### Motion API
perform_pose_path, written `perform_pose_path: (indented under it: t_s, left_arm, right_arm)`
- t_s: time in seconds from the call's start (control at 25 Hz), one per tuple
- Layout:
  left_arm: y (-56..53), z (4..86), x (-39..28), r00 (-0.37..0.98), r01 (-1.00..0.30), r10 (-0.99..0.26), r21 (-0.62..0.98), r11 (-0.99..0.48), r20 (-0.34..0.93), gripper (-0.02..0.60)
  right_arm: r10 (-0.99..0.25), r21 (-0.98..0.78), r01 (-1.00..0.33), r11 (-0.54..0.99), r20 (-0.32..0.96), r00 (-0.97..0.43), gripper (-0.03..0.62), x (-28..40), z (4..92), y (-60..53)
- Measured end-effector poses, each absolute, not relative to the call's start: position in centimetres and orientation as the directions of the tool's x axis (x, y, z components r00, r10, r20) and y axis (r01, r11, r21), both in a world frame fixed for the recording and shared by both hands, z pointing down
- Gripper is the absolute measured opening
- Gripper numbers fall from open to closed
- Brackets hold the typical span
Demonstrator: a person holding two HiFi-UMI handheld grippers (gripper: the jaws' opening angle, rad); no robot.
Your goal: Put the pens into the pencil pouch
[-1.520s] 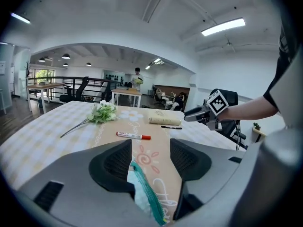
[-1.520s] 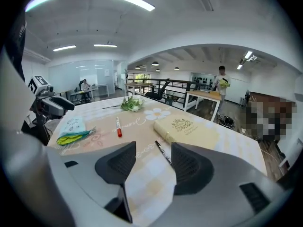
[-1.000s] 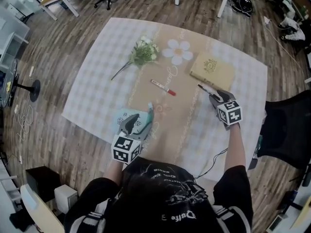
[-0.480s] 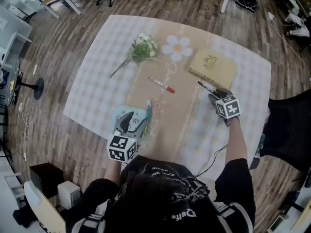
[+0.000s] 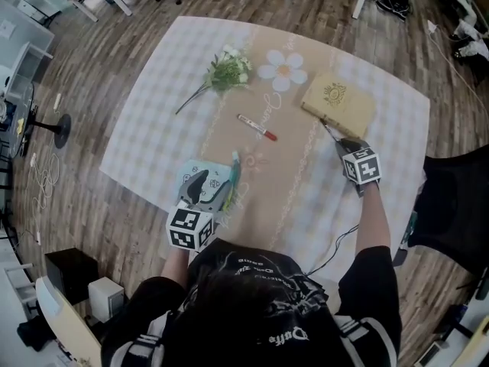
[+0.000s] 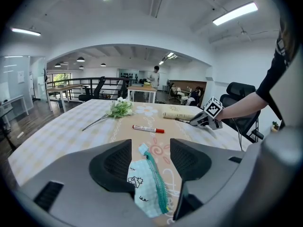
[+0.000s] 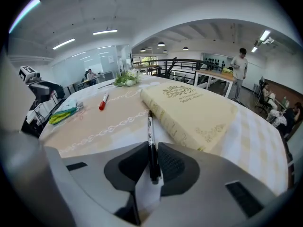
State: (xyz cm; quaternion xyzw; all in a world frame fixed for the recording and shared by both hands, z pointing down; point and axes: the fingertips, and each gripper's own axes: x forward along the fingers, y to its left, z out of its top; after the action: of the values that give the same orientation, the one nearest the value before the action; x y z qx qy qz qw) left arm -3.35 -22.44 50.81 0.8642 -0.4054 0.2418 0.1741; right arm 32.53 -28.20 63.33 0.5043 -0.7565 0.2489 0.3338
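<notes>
A mint pencil pouch (image 5: 208, 185) with a green zip lies at the table's near edge. My left gripper (image 5: 203, 198) hangs over it, open, and the pouch (image 6: 147, 183) shows between and below the spread jaws. A white pen with a red cap (image 5: 256, 127) lies loose mid-table, also seen ahead in the left gripper view (image 6: 148, 128). My right gripper (image 5: 341, 145) has just been closing and is shut on a black pen (image 7: 151, 141), which sits between its pads and points toward the book's corner; this black pen (image 5: 330, 131) pokes out beyond the fingertips.
A cream hardcover book (image 5: 338, 102) lies just past the right gripper, touching distance from the black pen's tip. A small bunch of flowers (image 5: 225, 73) rests at the far left of the checked tablecloth (image 5: 153, 128). A black chair (image 5: 451, 197) stands to the right.
The right gripper has sunk onto the black pen and its jaws have closed on it. The left gripper stays over the pouch.
</notes>
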Motion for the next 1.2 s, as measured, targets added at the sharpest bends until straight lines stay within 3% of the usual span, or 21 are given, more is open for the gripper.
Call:
perform_pose_path:
  t_s: [0.72,1.2]
  left_arm:
    - [-19.9,50.4,-5.3,0.524,-0.815,-0.665,0.087,-0.572,0.532,0.261]
    - [-17.5,51.7,-7.3,0.468,-0.849,-0.701,0.054,-0.525,0.539,0.261]
  right_arm:
    - [-0.692,0.130,-0.915,0.382,0.696,-0.191,0.067,30.8,57.7,-25.5]
    - [-0.705,0.101,-0.901,0.422,0.661,-0.256,0.067,25.2,54.3,-21.0]
